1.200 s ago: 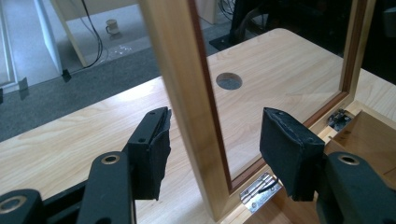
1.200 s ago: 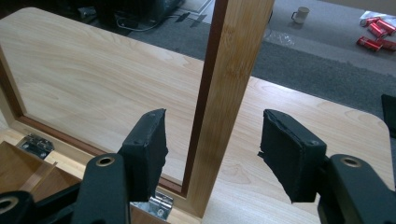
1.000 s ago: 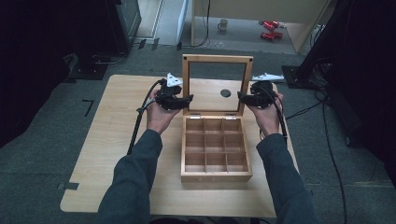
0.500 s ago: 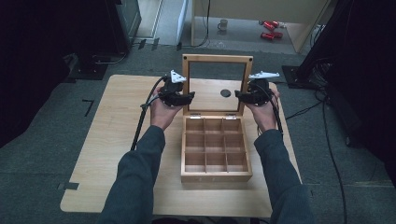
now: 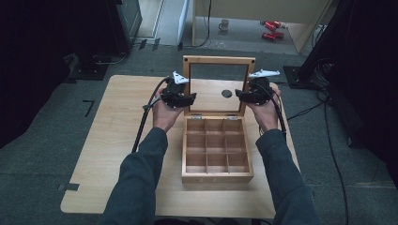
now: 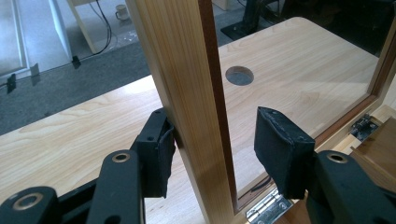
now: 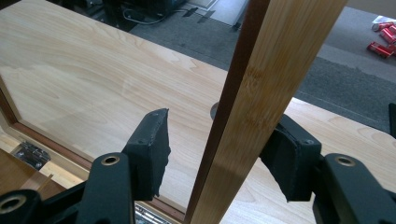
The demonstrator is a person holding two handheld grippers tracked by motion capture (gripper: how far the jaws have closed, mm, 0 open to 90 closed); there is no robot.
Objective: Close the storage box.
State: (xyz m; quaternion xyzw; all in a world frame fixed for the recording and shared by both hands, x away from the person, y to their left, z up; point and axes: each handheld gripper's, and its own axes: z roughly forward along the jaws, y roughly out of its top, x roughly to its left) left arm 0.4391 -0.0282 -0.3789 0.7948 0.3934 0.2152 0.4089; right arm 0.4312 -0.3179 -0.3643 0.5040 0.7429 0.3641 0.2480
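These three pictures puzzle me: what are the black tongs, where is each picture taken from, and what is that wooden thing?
A person stands at a wooden table, holding a hand-held tool in each hand: the left tongs and right tongs. One camera looks down from above; the other two ride on the tongs, looking along their black jaws. On the table sits a wooden box divided into empty compartments, its glass-paned lid raised. Each pair of tongs straddles one side rail of the lid, jaws open, with at most one pad touching.
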